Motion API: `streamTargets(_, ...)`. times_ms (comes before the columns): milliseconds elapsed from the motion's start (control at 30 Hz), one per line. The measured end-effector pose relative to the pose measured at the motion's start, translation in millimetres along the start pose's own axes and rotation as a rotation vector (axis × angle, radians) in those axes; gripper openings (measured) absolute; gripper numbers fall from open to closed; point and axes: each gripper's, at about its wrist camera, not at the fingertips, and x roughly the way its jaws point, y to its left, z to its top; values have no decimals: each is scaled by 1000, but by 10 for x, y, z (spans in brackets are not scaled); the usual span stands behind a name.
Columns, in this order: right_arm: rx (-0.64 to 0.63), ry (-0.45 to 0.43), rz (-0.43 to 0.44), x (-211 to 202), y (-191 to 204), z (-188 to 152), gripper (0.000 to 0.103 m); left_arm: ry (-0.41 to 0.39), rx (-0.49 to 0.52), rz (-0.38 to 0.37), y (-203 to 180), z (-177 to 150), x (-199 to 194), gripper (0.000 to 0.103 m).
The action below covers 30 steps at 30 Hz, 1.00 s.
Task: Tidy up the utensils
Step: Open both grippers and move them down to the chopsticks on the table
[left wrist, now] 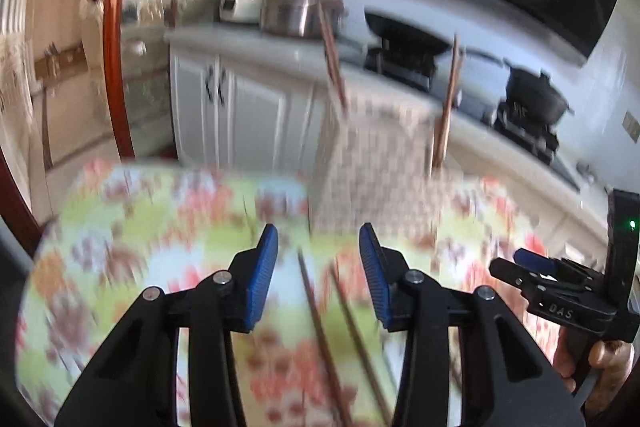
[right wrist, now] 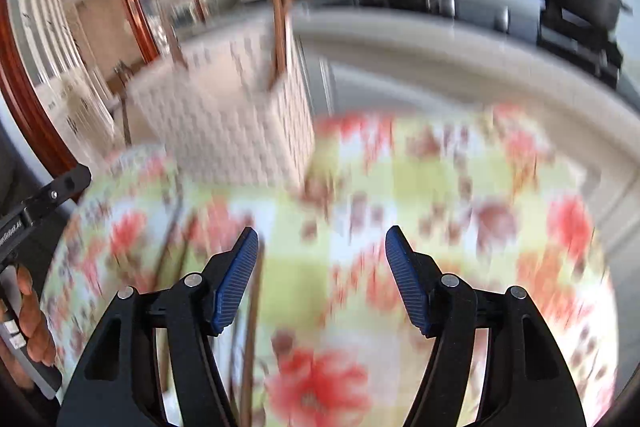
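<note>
Both views blurred. Left gripper (left wrist: 319, 239), black w/ blue ribbed pads: jaws apart, nothing clamped. Two thin dark-brown wooden chopsticks (left wrist: 320, 323) lie on round table w/ floral checked cloth (left wrist: 160, 227), lower centre of frame, running between the pads, not touching.

Right gripper (right wrist: 322, 243): jaws wide apart, empty; one chopstick just left of its left pad.

White perforated square utensil holder (left wrist: 372, 163), frame centre, holds upright chopsticks.

Lettering "DAS" on right gripper's body, left view.
</note>
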Motion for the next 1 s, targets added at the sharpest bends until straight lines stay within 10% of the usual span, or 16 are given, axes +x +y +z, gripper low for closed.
streamTargets(400,17,66,6,159,-11,-304,63,196,30,44,-46,-473,586,33)
streamTargets(1000,-28,91,6,266,159,-317,63,227,191,139,-114,-508,733,10)
